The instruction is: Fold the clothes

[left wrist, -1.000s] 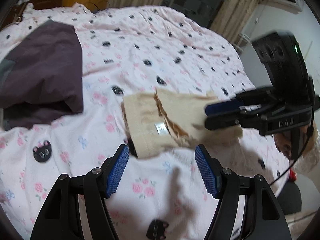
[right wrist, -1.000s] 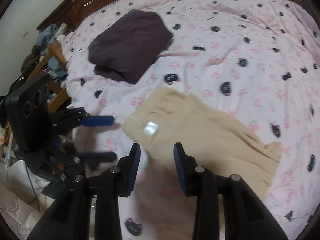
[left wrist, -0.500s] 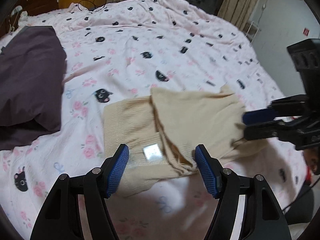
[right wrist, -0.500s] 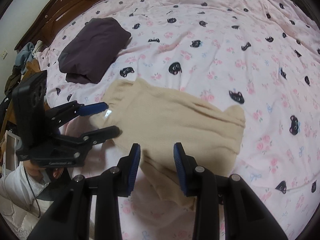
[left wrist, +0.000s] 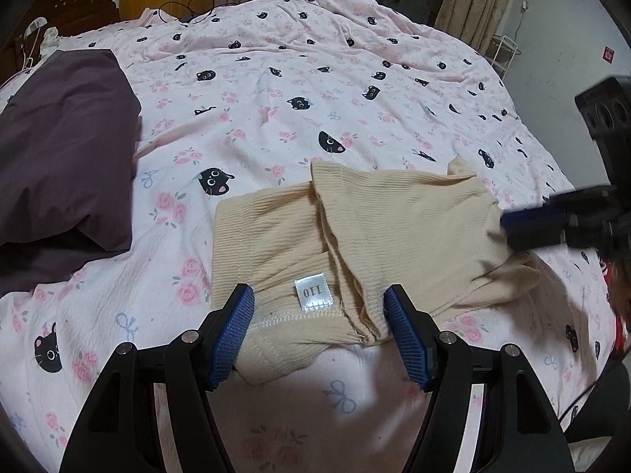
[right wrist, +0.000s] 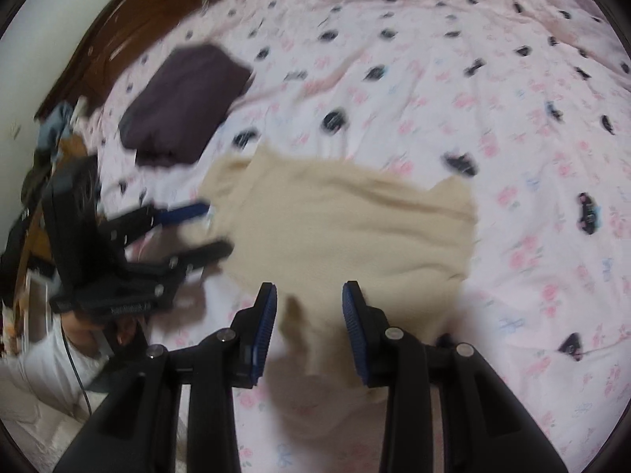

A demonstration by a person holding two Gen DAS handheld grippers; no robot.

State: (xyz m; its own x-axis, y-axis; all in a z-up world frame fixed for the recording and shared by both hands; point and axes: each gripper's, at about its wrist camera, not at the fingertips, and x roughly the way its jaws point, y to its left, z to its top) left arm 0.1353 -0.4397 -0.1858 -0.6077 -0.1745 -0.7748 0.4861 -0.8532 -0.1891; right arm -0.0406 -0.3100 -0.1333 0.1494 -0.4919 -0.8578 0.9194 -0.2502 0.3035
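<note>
A beige ribbed garment [left wrist: 355, 244] lies on the bed, partly folded, with a white size tag [left wrist: 313, 291] at its near hem. My left gripper [left wrist: 319, 329] is open, its blue pads astride that hem by the tag. The garment also shows in the blurred right wrist view [right wrist: 355, 232]. My right gripper [right wrist: 309, 319] is open over the garment's near edge, and shows at the right of the left wrist view [left wrist: 552, 228]. The left gripper shows at the left of the right wrist view [right wrist: 205, 228], open at the garment's left end.
A folded dark purple garment [left wrist: 59, 149] lies at the left on the pink cat-print bedsheet [left wrist: 315, 90]; it also shows in the right wrist view [right wrist: 181, 106]. A wooden headboard [right wrist: 130, 27] and piled clothes [right wrist: 51, 146] stand beyond the bed's edge.
Both grippers have moved in closer to the beige garment: the left to its tagged hem, the right over its opposite edge. The garment lies flatter than a second ago.
</note>
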